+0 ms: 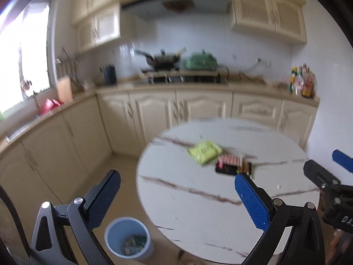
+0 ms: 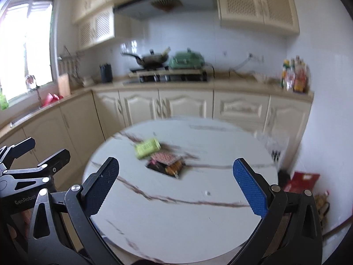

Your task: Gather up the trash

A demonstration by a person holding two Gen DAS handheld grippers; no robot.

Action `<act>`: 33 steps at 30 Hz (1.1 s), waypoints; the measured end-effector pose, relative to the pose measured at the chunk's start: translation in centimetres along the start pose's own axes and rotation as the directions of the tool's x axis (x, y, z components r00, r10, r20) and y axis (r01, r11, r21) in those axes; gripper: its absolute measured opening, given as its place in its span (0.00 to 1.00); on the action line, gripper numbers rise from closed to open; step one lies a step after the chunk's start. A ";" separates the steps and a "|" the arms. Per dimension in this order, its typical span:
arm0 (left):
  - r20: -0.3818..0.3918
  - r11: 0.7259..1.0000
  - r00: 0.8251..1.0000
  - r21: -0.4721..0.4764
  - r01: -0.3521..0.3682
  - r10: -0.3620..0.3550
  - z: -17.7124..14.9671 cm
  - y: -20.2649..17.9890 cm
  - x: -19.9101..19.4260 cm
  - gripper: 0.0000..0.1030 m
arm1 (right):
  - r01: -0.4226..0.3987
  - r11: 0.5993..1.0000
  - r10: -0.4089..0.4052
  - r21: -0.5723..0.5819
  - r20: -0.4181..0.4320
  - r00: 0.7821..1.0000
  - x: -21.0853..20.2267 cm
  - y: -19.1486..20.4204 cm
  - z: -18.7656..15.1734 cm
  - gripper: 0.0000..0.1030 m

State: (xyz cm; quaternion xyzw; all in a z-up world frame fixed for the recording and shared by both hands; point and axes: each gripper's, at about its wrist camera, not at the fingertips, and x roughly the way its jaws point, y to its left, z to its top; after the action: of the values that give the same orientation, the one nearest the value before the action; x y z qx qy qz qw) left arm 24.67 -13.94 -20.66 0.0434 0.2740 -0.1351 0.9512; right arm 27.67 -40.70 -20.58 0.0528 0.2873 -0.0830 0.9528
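Observation:
A round white marble table (image 1: pixel 198 198) (image 2: pixel 176 209) holds a small pile of trash: a yellow-green packet (image 1: pixel 204 152) (image 2: pixel 147 147), a pink-red wrapper (image 1: pixel 230 159) (image 2: pixel 164 156) and a dark wrapper with orange (image 1: pixel 229 169) (image 2: pixel 169 167). A light-blue bin (image 1: pixel 129 239) with some wrappers inside stands on the floor left of the table. My left gripper (image 1: pixel 176 190) is open and empty, above the table's near left edge. My right gripper (image 2: pixel 176 176) is open and empty, short of the pile. Each gripper also shows at the edge of the other's view (image 1: pixel 326 172) (image 2: pixel 33 154).
Cream kitchen cabinets (image 1: pixel 176 108) and a counter run behind and to the left, with a stove and wok (image 1: pixel 163 60), a green appliance (image 1: pixel 201 60) and bottles (image 1: pixel 302 81). A red box (image 2: pixel 302 180) lies on the floor right of the table.

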 end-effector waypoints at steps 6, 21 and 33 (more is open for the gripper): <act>-0.135 1.000 0.991 -0.028 0.003 -0.007 3.2 1.6 6.4 0.99 | 0.018 1.000 -0.017 0.005 -0.147 0.989 6.4 -1.8 -1.5 1.00; -0.247 0.999 0.968 -0.007 0.049 -0.049 10.0 5.1 19.0 0.99 | -0.154 0.980 0.098 -0.128 -0.366 0.925 22.4 2.1 0.7 1.00; -0.289 0.997 0.955 0.003 0.072 -0.068 9.4 5.4 23.1 0.99 | -0.258 0.966 0.233 -0.002 -0.423 0.876 26.0 0.0 0.2 0.64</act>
State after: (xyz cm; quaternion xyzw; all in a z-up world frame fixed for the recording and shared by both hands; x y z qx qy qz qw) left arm 49.77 -15.62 -24.96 0.0596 0.4104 -0.1627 0.8953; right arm 49.13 -44.03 -34.91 0.0777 0.4783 0.0601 0.8727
